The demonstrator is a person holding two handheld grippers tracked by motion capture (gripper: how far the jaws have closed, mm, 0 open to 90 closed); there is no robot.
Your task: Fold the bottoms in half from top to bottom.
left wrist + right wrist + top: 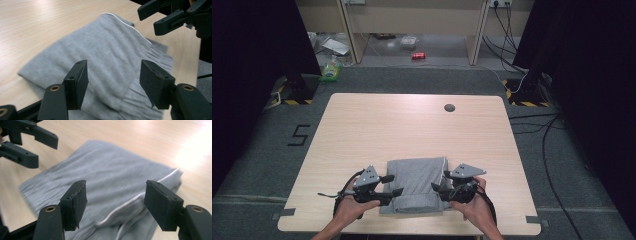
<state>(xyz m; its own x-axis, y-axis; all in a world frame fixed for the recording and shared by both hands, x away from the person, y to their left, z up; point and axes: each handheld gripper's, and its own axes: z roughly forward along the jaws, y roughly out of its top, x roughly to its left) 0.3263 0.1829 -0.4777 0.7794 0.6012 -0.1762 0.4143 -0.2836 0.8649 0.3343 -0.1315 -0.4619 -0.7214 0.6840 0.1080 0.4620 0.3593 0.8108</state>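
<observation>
Folded grey garment lies flat at tabletop near edge, left gripper and right gripper both spread, holding nothing; best withdraw level, avoiding snagging the white drawstring

Even overhead light, glare patches on the wooden table, motion-blurred gripper views
</observation>
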